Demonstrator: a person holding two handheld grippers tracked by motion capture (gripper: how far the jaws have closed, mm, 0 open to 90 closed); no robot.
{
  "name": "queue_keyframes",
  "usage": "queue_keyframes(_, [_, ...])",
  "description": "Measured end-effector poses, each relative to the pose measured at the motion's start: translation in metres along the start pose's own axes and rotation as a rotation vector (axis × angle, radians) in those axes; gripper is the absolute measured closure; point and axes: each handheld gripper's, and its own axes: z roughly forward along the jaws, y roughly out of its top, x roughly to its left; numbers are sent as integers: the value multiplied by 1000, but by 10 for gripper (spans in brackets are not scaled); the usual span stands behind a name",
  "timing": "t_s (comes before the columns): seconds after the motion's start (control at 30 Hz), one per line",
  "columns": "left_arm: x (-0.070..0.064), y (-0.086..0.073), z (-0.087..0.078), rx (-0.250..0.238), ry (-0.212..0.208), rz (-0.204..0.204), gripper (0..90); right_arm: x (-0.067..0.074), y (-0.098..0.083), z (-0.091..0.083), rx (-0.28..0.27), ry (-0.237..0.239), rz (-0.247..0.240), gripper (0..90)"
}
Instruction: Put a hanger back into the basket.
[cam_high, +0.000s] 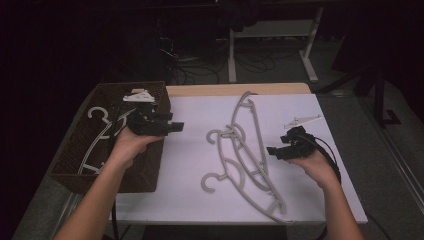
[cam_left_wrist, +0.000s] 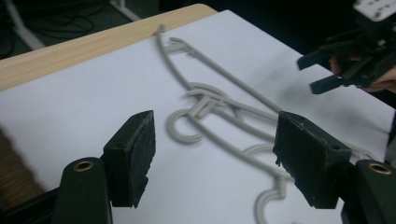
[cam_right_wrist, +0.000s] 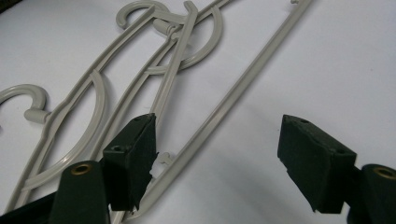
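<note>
Three grey hangers (cam_high: 245, 150) are seen overlapping at the middle of the white tabletop (cam_high: 200, 165). The left gripper (cam_high: 172, 127), jaws spread and empty, is held at the wicker basket's (cam_high: 75, 150) right rim. The right gripper (cam_high: 272, 151), jaws likewise spread, is held beside the hangers near the right edge.

We see bare forearms, no sleeves; both black tongs (cam_high: 176, 127) (cam_high: 270, 150) carry brass-ringed screw holes, trailing black cables and a grey three-cornered plate (cam_high: 139, 96)
</note>
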Motion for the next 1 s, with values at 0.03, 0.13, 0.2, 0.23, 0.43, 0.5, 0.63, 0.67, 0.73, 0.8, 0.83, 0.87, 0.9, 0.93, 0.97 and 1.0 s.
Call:
queue_keyframes(0.03, [-5, 1, 6, 5, -10, 9, 297, 0, 0, 0, 2, 0, 0, 281])
queue_keyframes(0.13, [-16, 0, 19, 11, -33, 23, 306, 1, 0, 1, 3, 5, -7, 289])
queue_keyframes(0.2, [-22, -3, 27, 15, -48, 29, 335, 1, -1, 1, 7, 4, -8, 291])
queue_keyframes(0.23, [-26, -5, 33, 15, -60, 28, 363, 2, -1, 1, 7, 4, -7, 292])
queue_keyframes(0.43, [-43, -20, 60, 72, -132, 43, 617, 1, -2, 2, 10, 4, -6, 295])
queue_keyframes(0.5, [-50, -27, 71, 106, -159, 56, 705, 1, -2, 2, 9, 4, -8, 295])
queue_keyframes(0.63, [-58, -37, 87, 159, -184, 74, 836, 1, -2, 2, 10, 4, -8, 295])
queue_keyframes(0.67, [-60, -41, 91, 173, -188, 80, 860, 1, -2, 2, 10, 4, -6, 295])
queue_keyframes(0.73, [-60, -45, 97, 192, -186, 93, 900, 1, -2, 2, 10, 5, -6, 295])
queue_keyframes(0.8, [-59, -49, 103, 219, -186, 94, 900, 1, -2, 3, 11, 5, -6, 295])
queue_keyframes(0.83, [-59, -52, 105, 223, -184, 96, 900, 1, -2, 3, 11, 5, -7, 295])
queue_keyframes(0.87, [-59, -54, 106, 224, -185, 93, 900, 1, -3, 3, 13, 6, -8, 295])
queue_keyframes(0.9, [-59, -56, 107, 225, -187, 96, 900, 1, -3, 3, 13, 5, -9, 295])
queue_keyframes(0.93, [-59, -59, 108, 230, -190, 100, 900, 1, -3, 3, 14, 5, -10, 295])
queue_keyframes(0.97, [-59, -60, 109, 231, -193, 99, 900, 1, -3, 4, 16, 5, -8, 295])
queue_keyframes(1.0, [-59, -62, 110, 233, -198, 100, 900, 1, -4, 4, 18, 5, -11, 295])
